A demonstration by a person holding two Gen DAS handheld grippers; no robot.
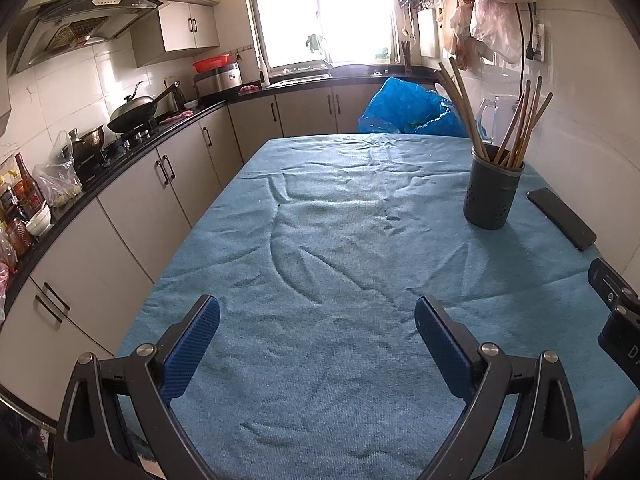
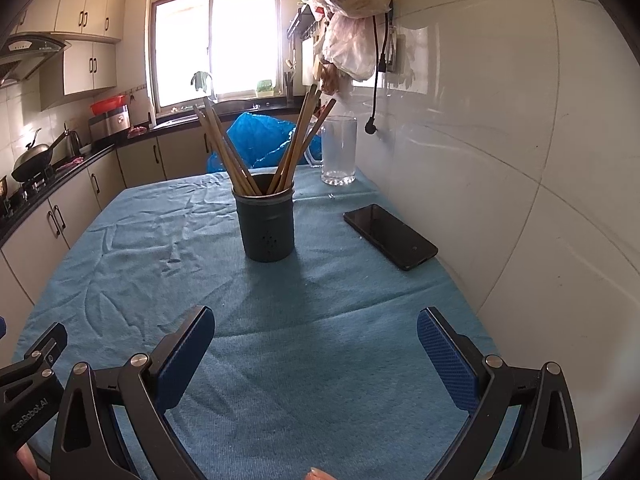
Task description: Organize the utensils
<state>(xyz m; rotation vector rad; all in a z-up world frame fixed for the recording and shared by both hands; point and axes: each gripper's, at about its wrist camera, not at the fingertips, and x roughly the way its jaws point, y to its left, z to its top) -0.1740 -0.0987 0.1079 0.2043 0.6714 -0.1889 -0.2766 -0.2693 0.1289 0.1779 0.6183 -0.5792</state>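
A dark grey utensil holder [image 1: 493, 192] [image 2: 266, 224] stands upright on the blue tablecloth [image 1: 320, 240] [image 2: 200, 260], with several wooden chopsticks [image 1: 520, 124] [image 2: 224, 148] leaning out of it. My left gripper [image 1: 317, 322] hovers open over bare cloth, well short of the holder, which sits to its far right. My right gripper [image 2: 316, 334] is also open and empty, with the holder straight ahead in the middle distance. No loose utensils lie on the cloth.
A black phone [image 1: 562, 218] [image 2: 390, 236] lies right of the holder near the tiled wall. A clear glass jug [image 2: 339, 150] stands behind it. A blue plastic bag [image 1: 408, 110] sits past the table's far edge. Kitchen counters [image 1: 120, 168] run along the left.
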